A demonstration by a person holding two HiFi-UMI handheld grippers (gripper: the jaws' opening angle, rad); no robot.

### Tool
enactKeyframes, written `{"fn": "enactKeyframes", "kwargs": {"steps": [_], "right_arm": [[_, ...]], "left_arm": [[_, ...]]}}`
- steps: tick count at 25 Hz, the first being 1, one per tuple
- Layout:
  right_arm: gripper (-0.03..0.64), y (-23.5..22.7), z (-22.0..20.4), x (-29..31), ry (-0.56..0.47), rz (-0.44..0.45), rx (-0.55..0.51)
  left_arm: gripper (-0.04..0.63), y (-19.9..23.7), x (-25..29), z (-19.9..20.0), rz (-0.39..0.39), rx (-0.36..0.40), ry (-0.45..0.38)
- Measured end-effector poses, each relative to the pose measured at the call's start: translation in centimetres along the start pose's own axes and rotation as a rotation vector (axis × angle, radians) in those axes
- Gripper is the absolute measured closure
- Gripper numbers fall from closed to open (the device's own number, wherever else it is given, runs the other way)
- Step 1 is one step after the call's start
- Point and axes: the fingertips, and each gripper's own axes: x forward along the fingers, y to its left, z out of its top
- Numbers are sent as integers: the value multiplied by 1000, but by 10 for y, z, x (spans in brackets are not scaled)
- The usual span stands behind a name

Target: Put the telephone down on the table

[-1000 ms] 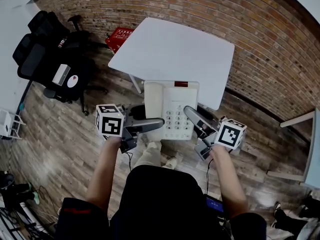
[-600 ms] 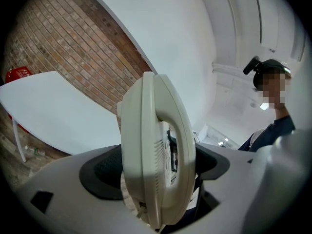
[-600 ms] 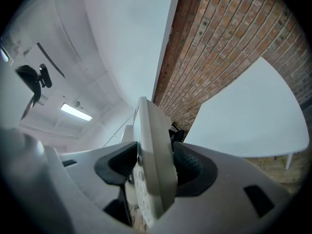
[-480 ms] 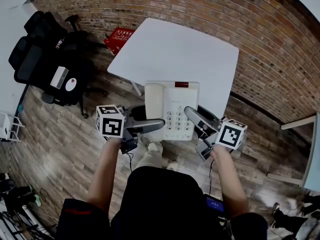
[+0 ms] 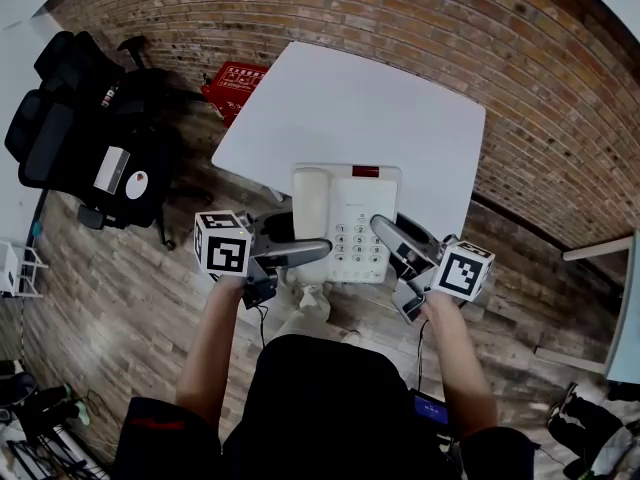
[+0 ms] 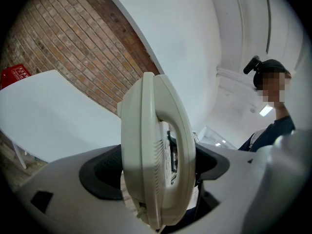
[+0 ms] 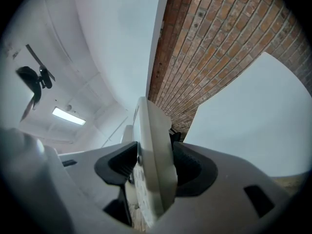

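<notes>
Both grippers are clamping the telephone [image 5: 345, 210] from opposite sides, carrying it between them. The left gripper [image 5: 305, 251] is pressing its jaws on the handset-side edge; in the left gripper view the cream body [image 6: 156, 145] is standing on edge and filling the narrow gap of the left gripper [image 6: 156, 172], dark pads on both faces. The right gripper [image 5: 392, 240] is gripping the keypad-side edge; in the right gripper view its jaws are closing narrowly on the thin rim of the telephone [image 7: 153, 150] at the right gripper [image 7: 153, 172]. The handset [image 5: 311, 203] is sitting in its cradle, just beyond the left jaws; the keypad [image 5: 352, 238] is lying between the two pairs of jaws. The telephone's far half is overlapping the near edge of the white table [image 5: 360, 108], which is stretching away beyond the jaws; whether they are touching cannot be told. Wooden floor [image 5: 110, 298] is showing below the jaws. Well off to the left, a black office chair [image 5: 80, 118] is standing. Past the table's far left corner, a red basket [image 5: 235, 80] is sitting against the brick wall [image 5: 500, 58], contents unreadable.
</notes>
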Motion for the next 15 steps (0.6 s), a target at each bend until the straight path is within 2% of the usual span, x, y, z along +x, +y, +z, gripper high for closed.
{"fn": "enactKeyframes", "kwargs": {"steps": [11,15], "right_arm": [[394,-25,43,63,-37,-57,29],[394,-31,47,75,-51,-68,40]], "left_arm": [[160,58,-8,65,-52,-15,48],[160,71,-9,73,-69,-23,66]]}}
